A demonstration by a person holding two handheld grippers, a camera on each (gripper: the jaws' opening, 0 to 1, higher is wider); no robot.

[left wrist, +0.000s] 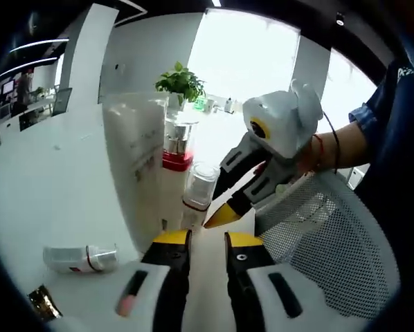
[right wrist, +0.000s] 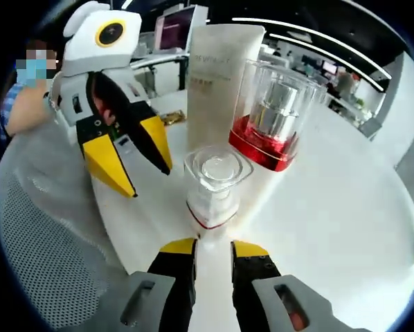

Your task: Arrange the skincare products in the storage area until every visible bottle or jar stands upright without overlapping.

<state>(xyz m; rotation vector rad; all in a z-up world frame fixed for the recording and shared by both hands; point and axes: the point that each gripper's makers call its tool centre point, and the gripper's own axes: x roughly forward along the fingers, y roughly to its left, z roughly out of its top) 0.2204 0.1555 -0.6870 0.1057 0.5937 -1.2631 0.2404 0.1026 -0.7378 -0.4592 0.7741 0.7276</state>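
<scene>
Faint grey lettering on the tall white tube [right wrist: 217, 76] is too blurred to read; left gripper [right wrist: 134, 162] parted, right gripper [right wrist: 212, 249] parted, both empty

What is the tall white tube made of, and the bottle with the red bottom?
The tube looks like soft matte plastic: opaque white, with a flat crimped top and no shine. The red bottle looks like clear glass or hard acrylic; you can see through its cap to a silvery, metal-looking pump, and its glossy red band catches light. Which of the two can't be told from here.
</scene>
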